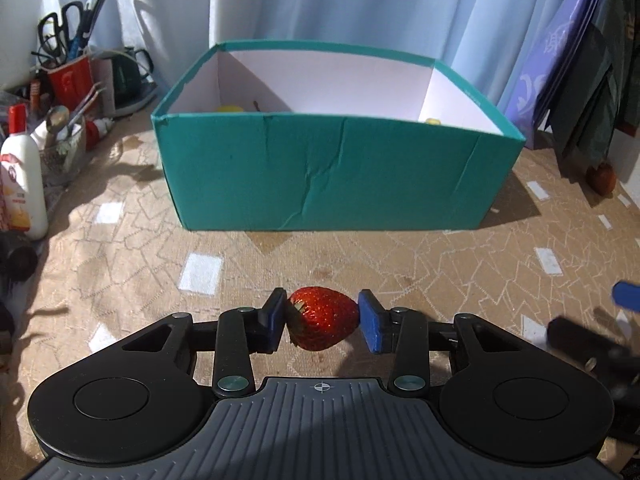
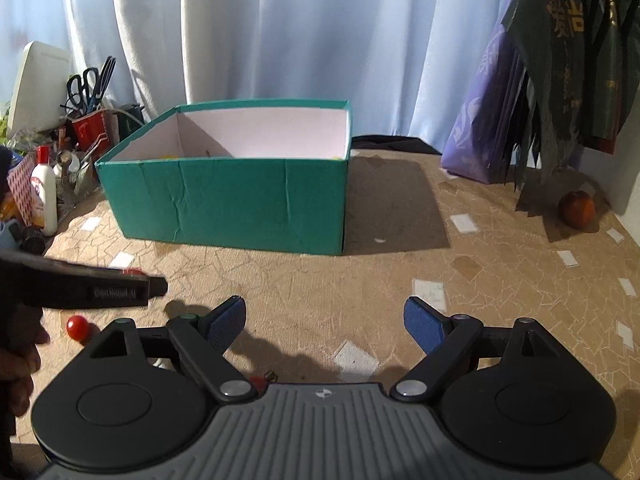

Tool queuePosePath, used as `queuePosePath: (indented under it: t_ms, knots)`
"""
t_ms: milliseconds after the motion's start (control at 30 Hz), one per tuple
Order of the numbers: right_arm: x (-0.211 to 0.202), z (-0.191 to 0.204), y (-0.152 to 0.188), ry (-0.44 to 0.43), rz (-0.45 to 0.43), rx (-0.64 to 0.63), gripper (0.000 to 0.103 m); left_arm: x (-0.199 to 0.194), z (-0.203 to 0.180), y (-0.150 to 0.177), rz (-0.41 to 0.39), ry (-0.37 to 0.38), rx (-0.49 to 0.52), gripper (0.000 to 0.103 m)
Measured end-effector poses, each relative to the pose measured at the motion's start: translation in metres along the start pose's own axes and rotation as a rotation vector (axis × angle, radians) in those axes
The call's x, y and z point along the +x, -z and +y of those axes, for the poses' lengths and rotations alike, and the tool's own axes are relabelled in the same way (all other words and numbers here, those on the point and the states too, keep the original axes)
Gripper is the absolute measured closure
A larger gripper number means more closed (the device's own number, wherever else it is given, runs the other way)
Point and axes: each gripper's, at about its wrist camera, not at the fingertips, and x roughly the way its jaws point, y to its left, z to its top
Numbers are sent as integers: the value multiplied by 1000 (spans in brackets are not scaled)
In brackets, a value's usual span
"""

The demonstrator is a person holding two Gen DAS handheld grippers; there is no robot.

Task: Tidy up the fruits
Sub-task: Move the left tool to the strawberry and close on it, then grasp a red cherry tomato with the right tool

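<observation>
Left wrist view: the left gripper (image 1: 322, 320) has its blue pads closed on a red strawberry (image 1: 323, 317), held above the patterned tablecloth (image 1: 120, 248) in front of a teal box (image 1: 336, 168). The box is open-topped with a white interior; small yellow items, barely visible, lie inside along its near wall. A white bottle (image 1: 22, 184) and a red cup holding scissors (image 1: 72, 80) stand to the left, and a reddish round fruit (image 1: 601, 178) lies near the hanging bags on the right. Right wrist view: the right gripper (image 2: 325, 326) hovers over the cloth with jaws wide apart and nothing between them. The teal box (image 2: 240, 200) stands ahead and left, a small red ball-like fruit (image 2: 77, 326) lies on the cloth at lower left, and the reddish round fruit (image 2: 576, 209) rests far right.
</observation>
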Motion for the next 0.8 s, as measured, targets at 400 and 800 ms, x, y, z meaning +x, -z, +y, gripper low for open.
queuePosePath:
  t_ms: [400, 800]
  knots:
    - [30, 27, 31, -115, 173, -42, 48, -30, 5, -7, -46, -11, -17, 60]
    - [42, 32, 35, -130, 195, -58, 71, -37, 11, -7, -50, -21, -37, 60]
